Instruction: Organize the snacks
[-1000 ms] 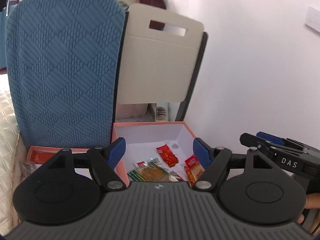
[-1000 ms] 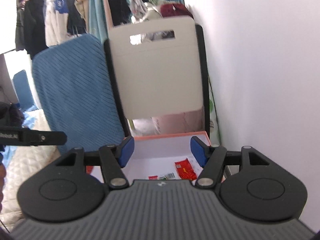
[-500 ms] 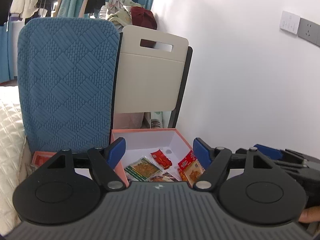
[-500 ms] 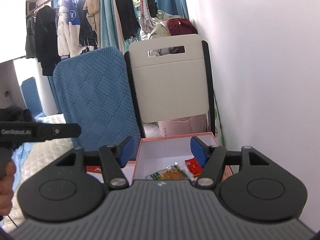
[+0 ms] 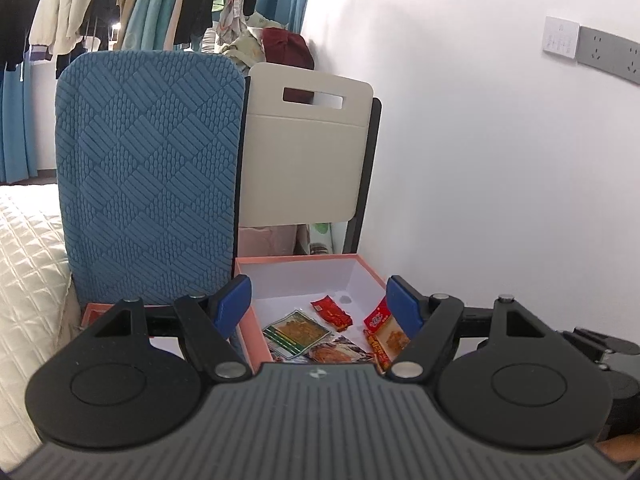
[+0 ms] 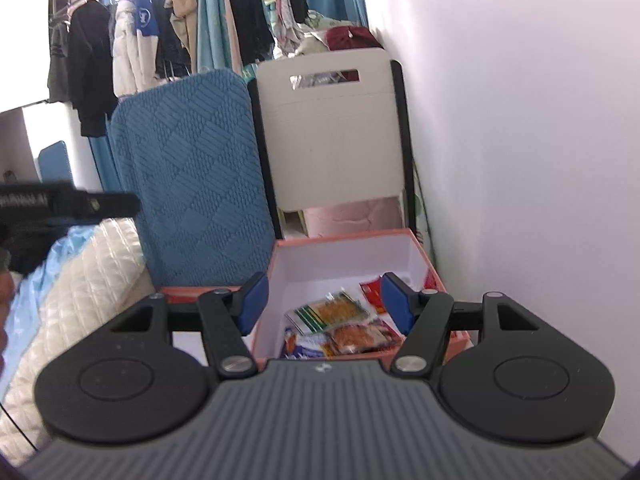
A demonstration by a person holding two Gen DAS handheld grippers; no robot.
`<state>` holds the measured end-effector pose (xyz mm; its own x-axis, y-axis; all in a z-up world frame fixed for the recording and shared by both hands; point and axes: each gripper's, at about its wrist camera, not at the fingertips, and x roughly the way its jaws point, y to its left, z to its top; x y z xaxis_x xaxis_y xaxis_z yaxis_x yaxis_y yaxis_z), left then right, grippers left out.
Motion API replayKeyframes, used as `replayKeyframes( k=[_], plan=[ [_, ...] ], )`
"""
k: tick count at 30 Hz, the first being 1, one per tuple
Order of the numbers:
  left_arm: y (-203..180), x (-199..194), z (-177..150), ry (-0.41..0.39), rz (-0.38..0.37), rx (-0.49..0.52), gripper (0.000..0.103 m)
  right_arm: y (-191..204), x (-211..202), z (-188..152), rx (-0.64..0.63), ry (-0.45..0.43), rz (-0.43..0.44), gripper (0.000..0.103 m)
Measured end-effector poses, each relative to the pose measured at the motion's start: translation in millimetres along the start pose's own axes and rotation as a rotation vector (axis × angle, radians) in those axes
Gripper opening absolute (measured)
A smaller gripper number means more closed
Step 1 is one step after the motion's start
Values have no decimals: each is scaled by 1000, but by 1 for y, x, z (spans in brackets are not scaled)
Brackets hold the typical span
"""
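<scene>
An open pink box (image 5: 304,261) (image 6: 348,240) with a white inside stands by the wall and holds several snack packets. Among them are a green and yellow packet (image 5: 297,332) (image 6: 332,311), a small red packet (image 5: 332,311) (image 6: 371,290) and an orange one (image 5: 390,334) (image 6: 362,336). My left gripper (image 5: 320,300) hangs open before the box, nothing between its blue pads (image 5: 234,304). My right gripper (image 6: 322,298) is likewise open and empty, short of the box's near wall. The box lid (image 5: 100,314) lies to the left, mostly hidden.
A blue quilted cushion (image 5: 148,176) leans upright behind the lid, with a beige folding chair (image 5: 304,160) behind the box. The white wall (image 5: 480,160) runs close on the right. A quilted bed (image 5: 28,264) lies left; hanging clothes (image 6: 132,40) fill the back.
Both grippers have drawn back from the box and cushion, so more of the room, the whole box and more packets show. Both stay open and empty.
</scene>
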<state>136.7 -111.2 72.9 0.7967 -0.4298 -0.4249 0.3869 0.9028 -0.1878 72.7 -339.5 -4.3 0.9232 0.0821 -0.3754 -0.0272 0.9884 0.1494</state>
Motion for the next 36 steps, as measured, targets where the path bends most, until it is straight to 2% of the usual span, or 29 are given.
replayKeyframes(
  k=[3, 7, 18, 36],
  plan=[
    [1, -2, -6, 4, 4, -9, 78, -2, 0, -7, -2, 18, -24, 64],
    [3, -2, -18, 9, 32, -10, 78, -3, -1, -13, -4, 29, -24, 64],
    [13, 4, -38, 46, 43, -29, 78, -6, -1, -23, 19, 44, -26, 64],
    [15, 6, -44, 68, 49, -53, 78, -7, -1, -30, 26, 67, -19, 64]
  ],
)
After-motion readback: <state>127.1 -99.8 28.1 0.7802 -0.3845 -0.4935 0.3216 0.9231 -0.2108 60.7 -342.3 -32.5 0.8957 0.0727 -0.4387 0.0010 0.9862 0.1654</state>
